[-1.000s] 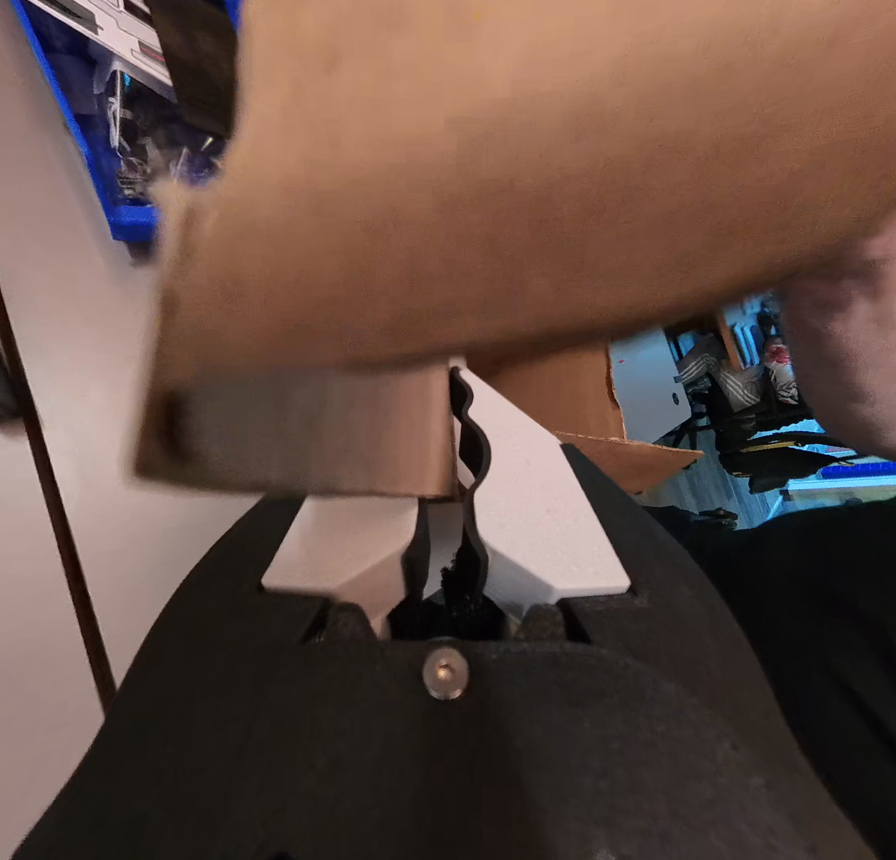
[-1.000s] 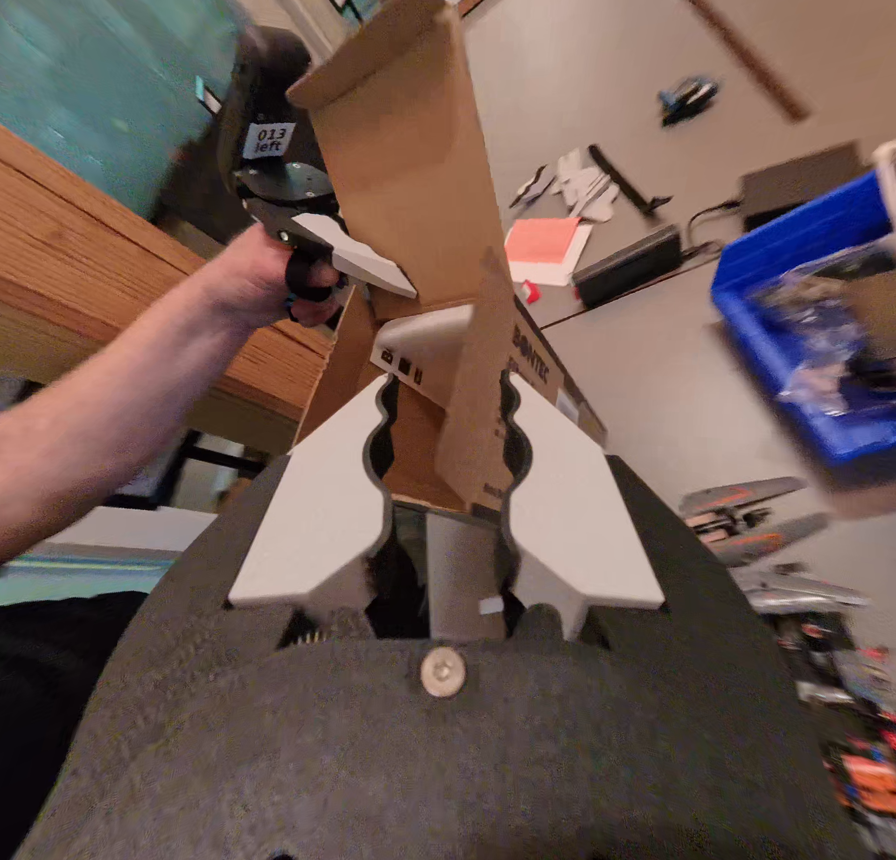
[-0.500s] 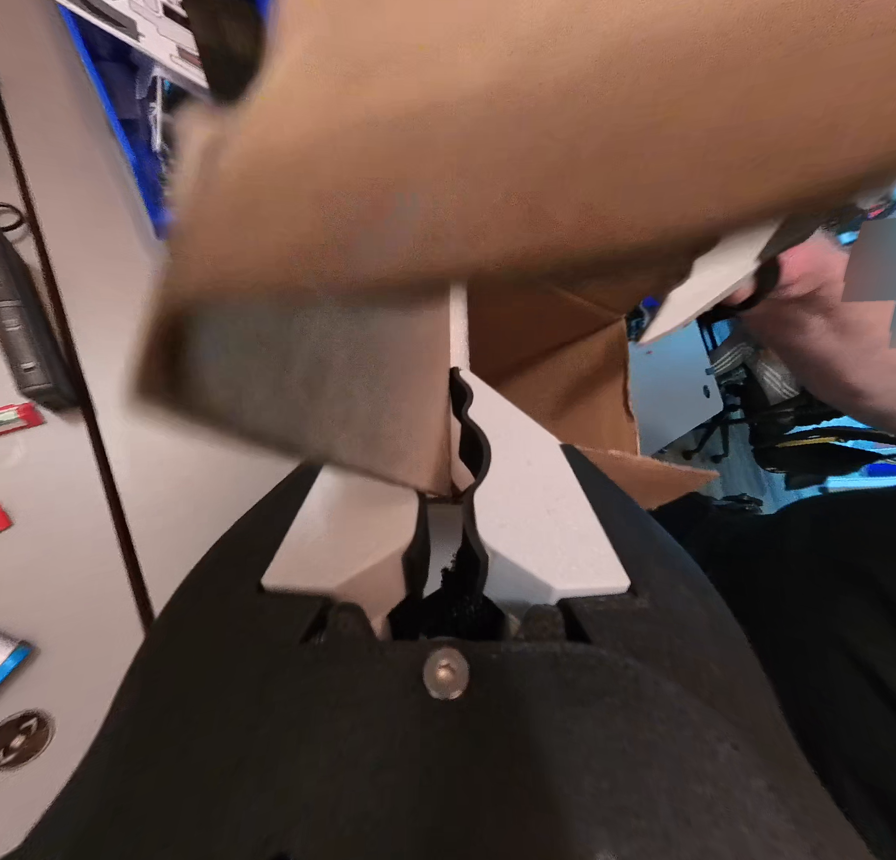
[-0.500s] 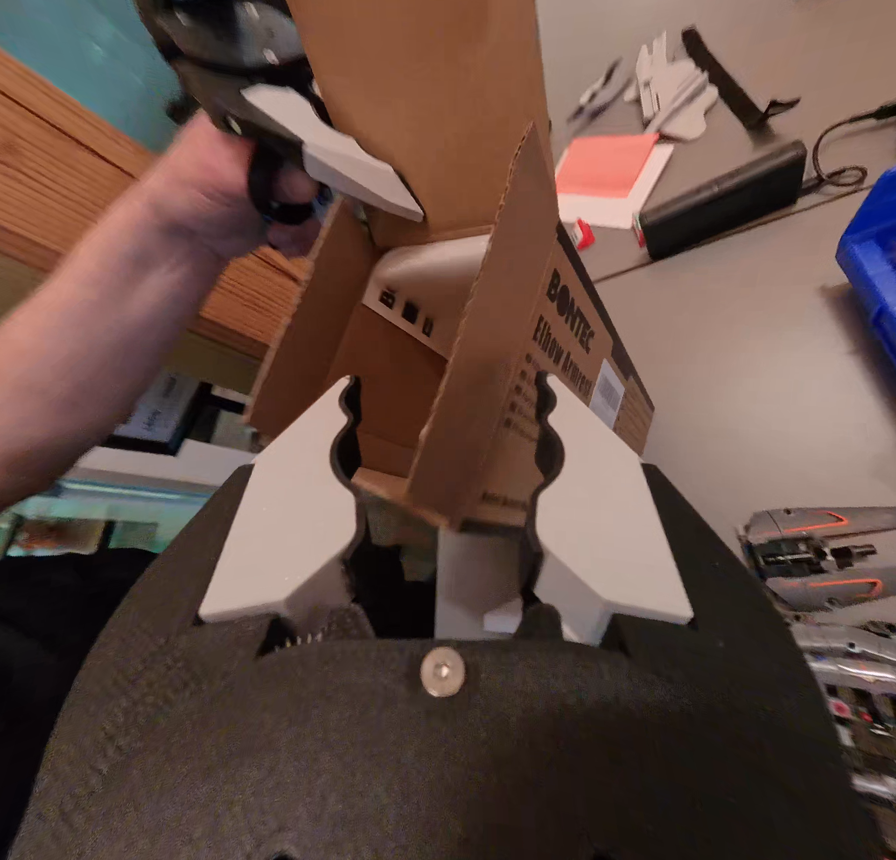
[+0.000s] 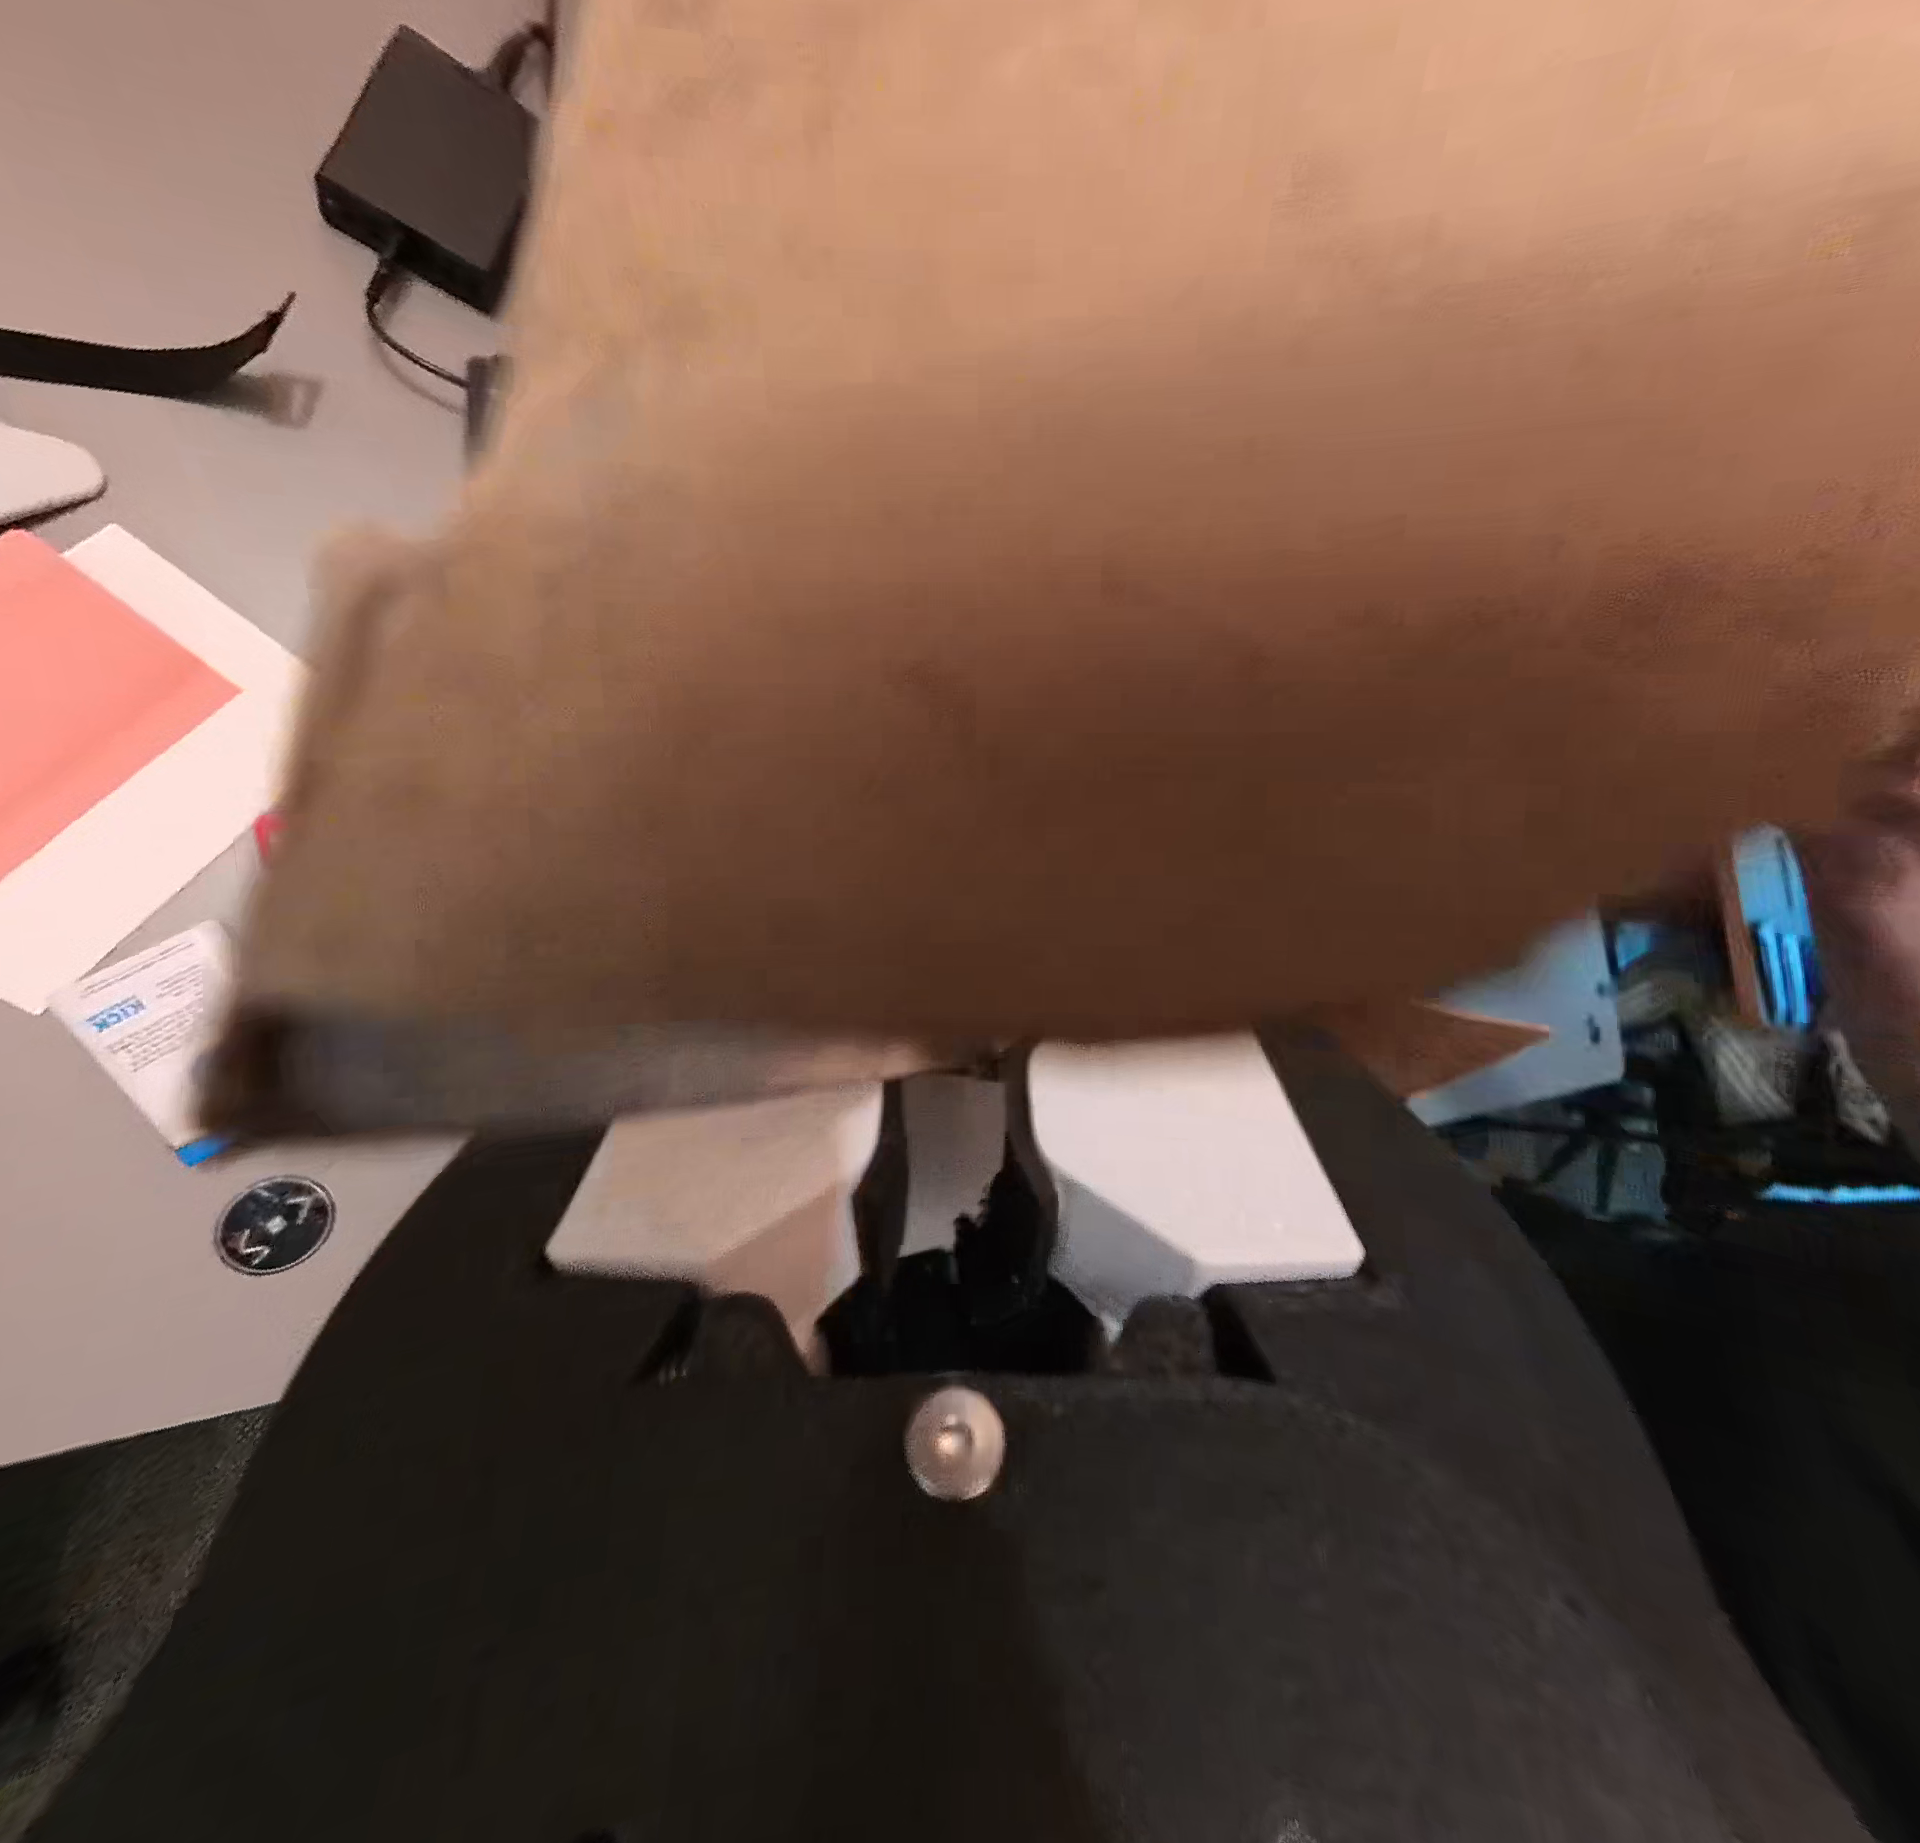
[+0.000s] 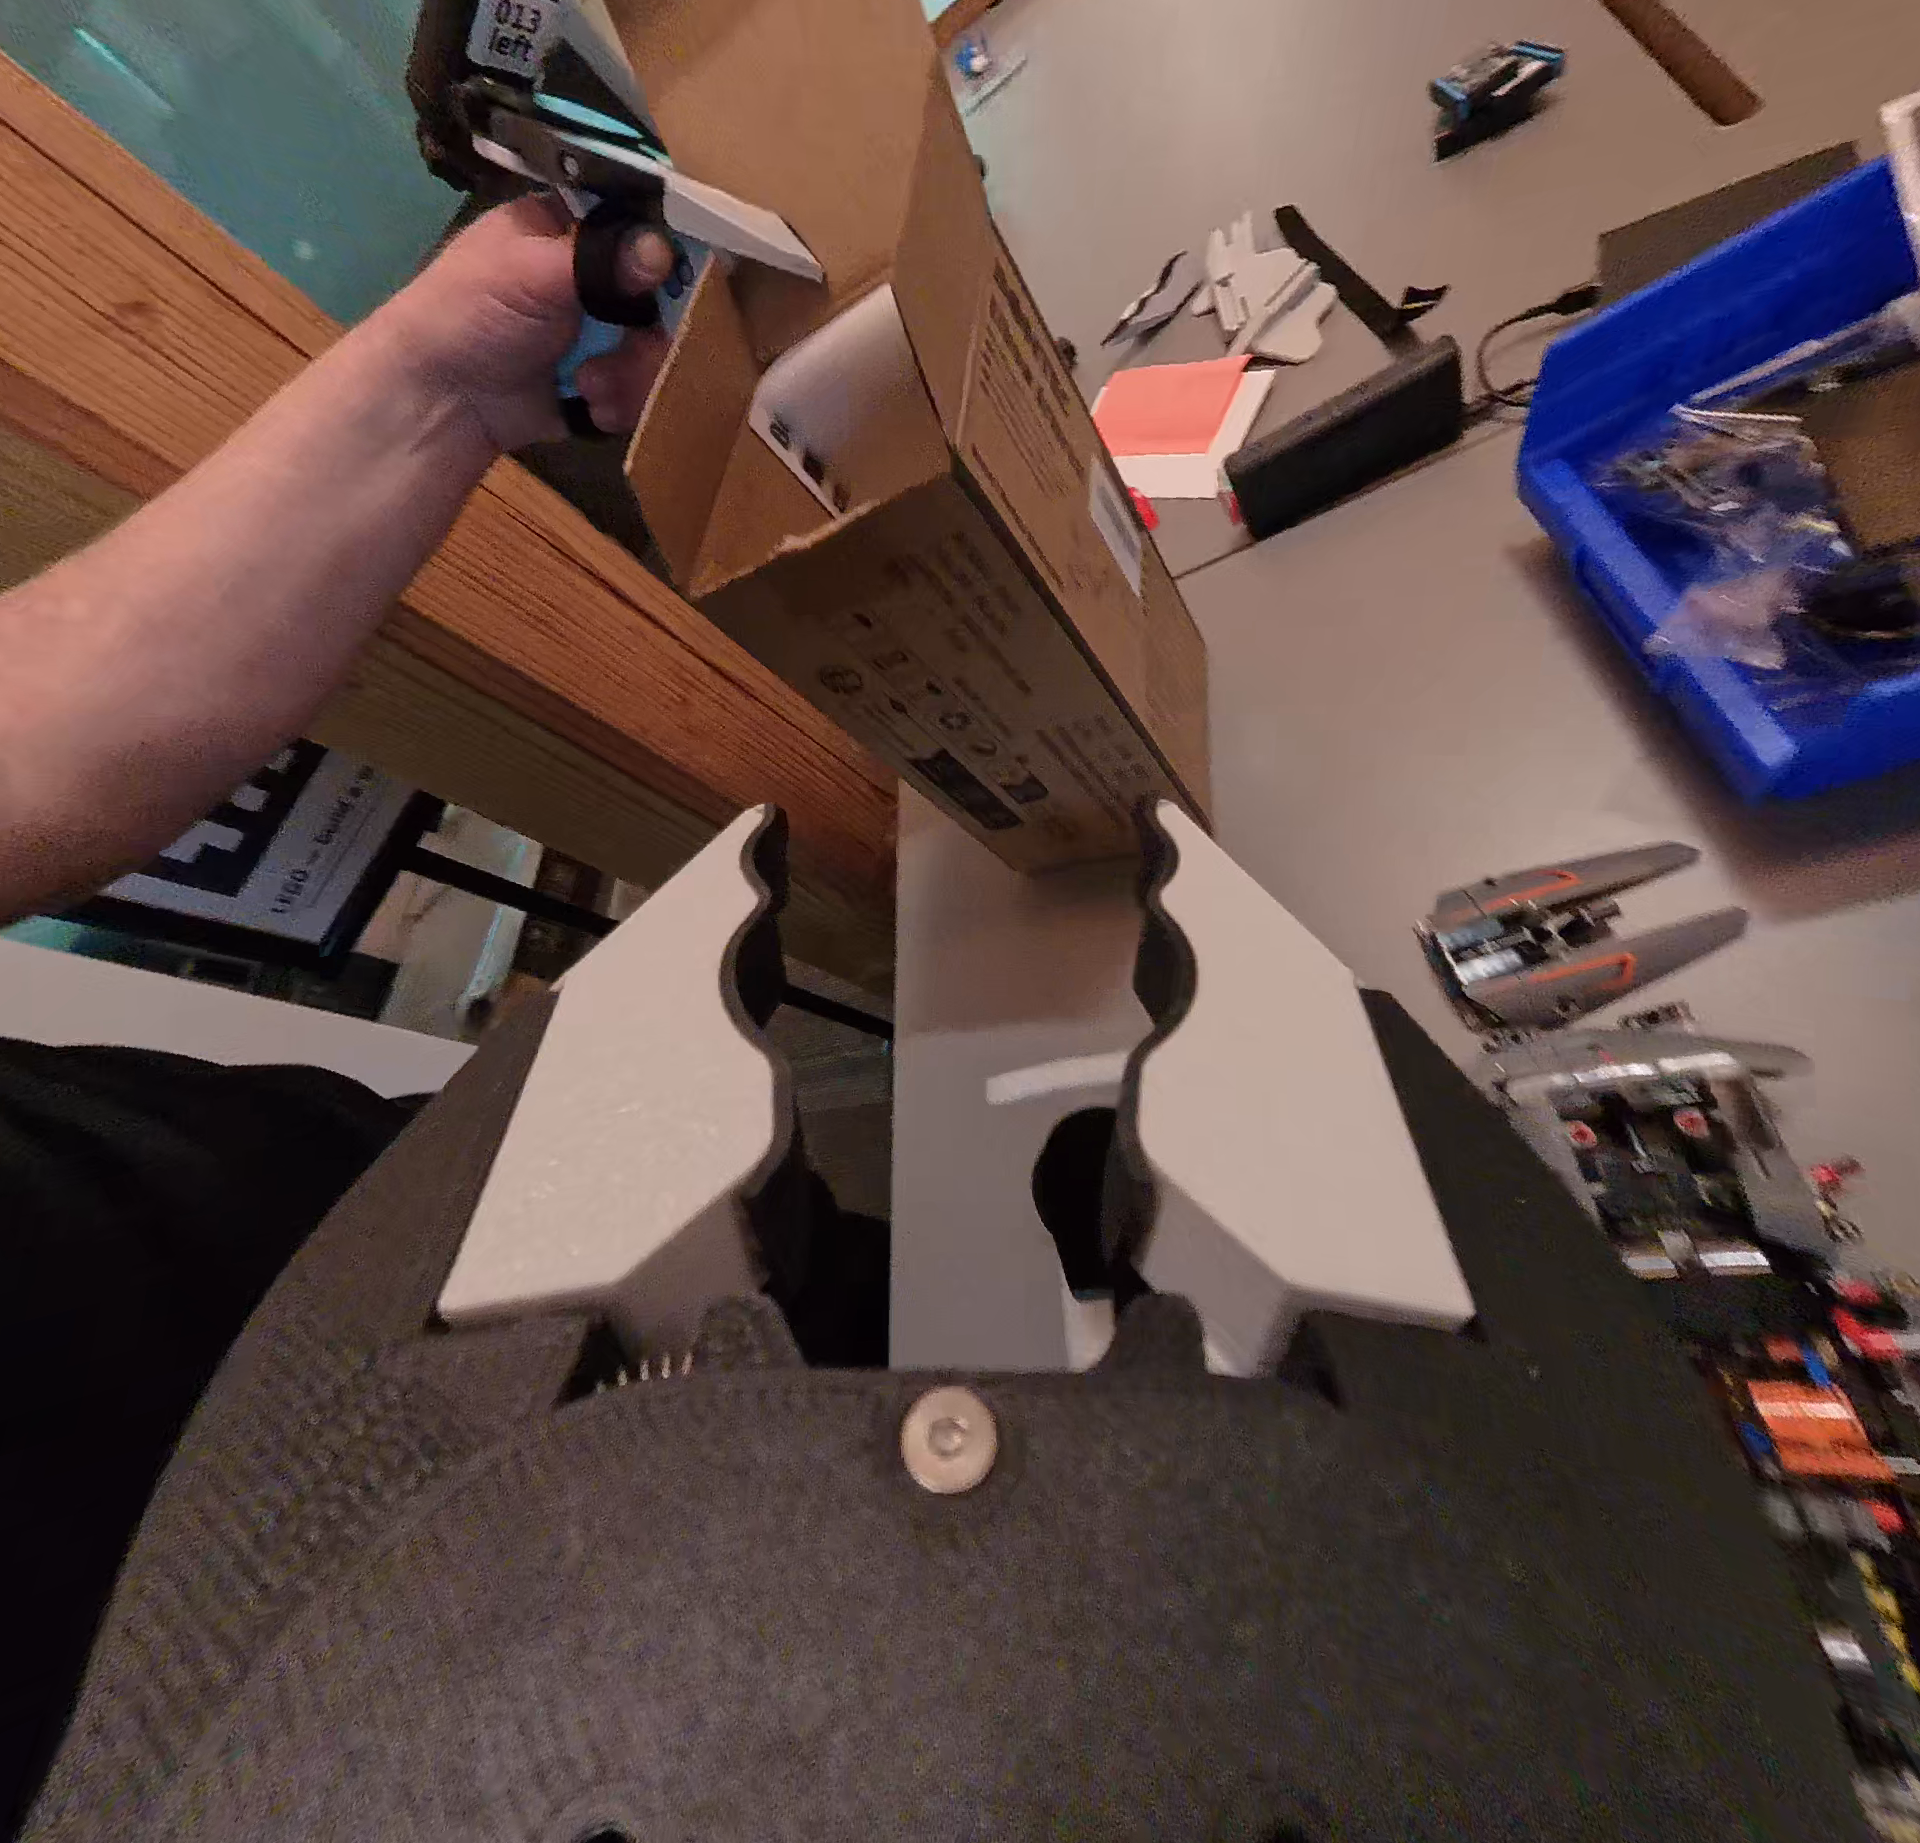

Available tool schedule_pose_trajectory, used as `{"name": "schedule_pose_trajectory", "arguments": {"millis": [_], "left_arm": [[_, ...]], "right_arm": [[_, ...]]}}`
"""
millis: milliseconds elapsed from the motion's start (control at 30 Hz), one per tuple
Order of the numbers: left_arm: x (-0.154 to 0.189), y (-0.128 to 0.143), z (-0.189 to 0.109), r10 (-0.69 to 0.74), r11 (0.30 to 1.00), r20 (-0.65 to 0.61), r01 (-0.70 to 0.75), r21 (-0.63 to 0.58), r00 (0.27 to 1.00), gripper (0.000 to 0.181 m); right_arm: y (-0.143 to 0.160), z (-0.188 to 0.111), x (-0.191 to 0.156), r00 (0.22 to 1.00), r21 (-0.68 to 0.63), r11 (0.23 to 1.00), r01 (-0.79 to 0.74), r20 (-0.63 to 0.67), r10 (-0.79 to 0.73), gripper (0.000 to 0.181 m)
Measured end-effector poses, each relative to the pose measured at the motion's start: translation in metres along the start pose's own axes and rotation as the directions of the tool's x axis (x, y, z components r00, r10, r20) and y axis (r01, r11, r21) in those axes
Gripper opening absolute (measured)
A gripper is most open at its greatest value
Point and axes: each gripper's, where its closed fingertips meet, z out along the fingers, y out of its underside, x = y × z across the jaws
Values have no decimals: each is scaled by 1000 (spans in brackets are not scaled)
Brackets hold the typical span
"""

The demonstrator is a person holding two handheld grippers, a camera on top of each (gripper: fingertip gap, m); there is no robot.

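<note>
The left gripper (image 6: 727, 235) is clamping a flap of the opened cardboard box (image 6: 935, 505) at 11 o'clock, while the right gripper (image 6: 961, 972) is hanging apart beneath its lower corner, above the table (image 6: 1351, 650).

My left gripper (image 5: 961, 1087) has its two white fingers (image 5: 1164, 1159) pinched nearly together, tips hidden. My left hand (image 6: 520, 339) grips its handle, forearm bare and stretched out, raised up high. My right gripper (image 6: 956, 858) points upward, its fingers (image 6: 644, 1097) spread wide apart.
</note>
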Motion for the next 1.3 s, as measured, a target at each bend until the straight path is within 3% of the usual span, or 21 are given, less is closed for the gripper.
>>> {"name": "schedule_pose_trajectory", "arguments": {"millis": [33,200,467,667,800,933,1033,1200,1300], "left_arm": [[1,-1,0,-7,1000,-8,7,17,1000,13],[10,-10,-5,-5,996,-40,9,92,999,45],[16,-43,-44,1,960,102,-30,278,995,91],[57,-68,-87,91,885,309,-219,410,947,100],[115,-71,-119,186,786,458,-412,462,869,97],[173,-48,-138,237,712,542,-524,468,806,97],[216,-12,-141,282,697,497,-532,482,820,95],[230,74,-139,306,741,536,-550,385,787,85],[227,114,-133,274,778,515,-502,378,812,82]], "right_arm": [[7,-7,2,1000,1,1000,9,-20,-9,67],[38,-34,11,998,-8,1000,12,-69,-13,69],[73,-67,28,990,-9,1000,-5,-139,4,74],[78,-95,25,982,50,996,71,-181,-61,74],[70,-99,6,971,55,983,176,-172,-165,73],[58,-94,-16,953,56,960,275,-147,-264,71],[56,-85,-28,943,39,946,323,-104,-317,70],[61,-60,-44,930,34,929,368,-18,-367,63],[67,-47,-50,927,44,927,373,15,-374,64]]}}
